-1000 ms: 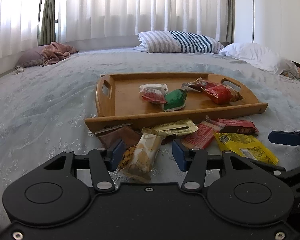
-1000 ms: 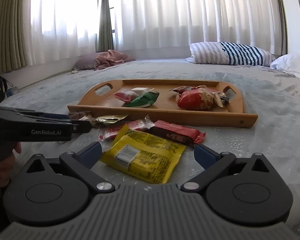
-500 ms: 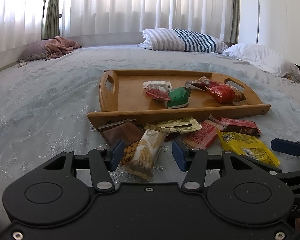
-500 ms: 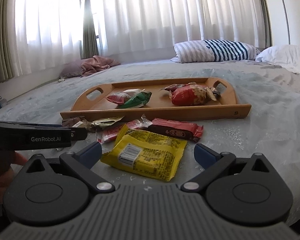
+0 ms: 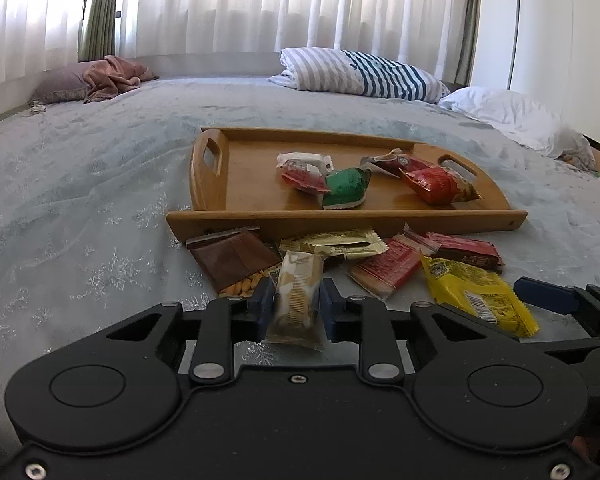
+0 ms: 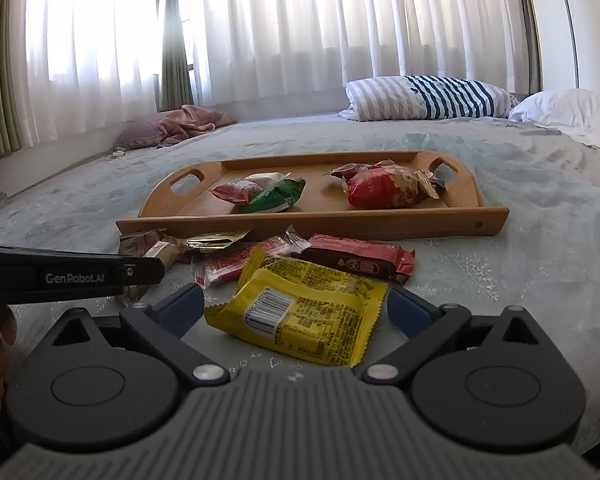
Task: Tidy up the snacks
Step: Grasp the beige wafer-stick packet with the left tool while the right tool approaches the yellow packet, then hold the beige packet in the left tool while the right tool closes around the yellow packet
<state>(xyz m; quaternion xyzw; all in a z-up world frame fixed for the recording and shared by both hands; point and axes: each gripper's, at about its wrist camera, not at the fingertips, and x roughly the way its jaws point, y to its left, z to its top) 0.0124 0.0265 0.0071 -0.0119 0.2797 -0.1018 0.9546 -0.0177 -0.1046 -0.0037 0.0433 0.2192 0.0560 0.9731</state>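
We see the left gripper (image 5: pixel 294 306) angled down at the bed (image 5: pixel 100 184), fingers just closed onto the beige snack packet (image 5: pixel 298 296). Right gripper (image 6: pixel 296 308) wide open around the yellow packet (image 6: pixel 300 312). Readable: "GenRobot.AI".

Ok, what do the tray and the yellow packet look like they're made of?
Tray: looks like wood, perhaps bamboo, with a smooth satin finish; warm honey colour, faint grain, cut-out handles. Yellow packet: thin printed plastic film, glossy; it shows crinkles, a serrated sealed edge and a barcode.
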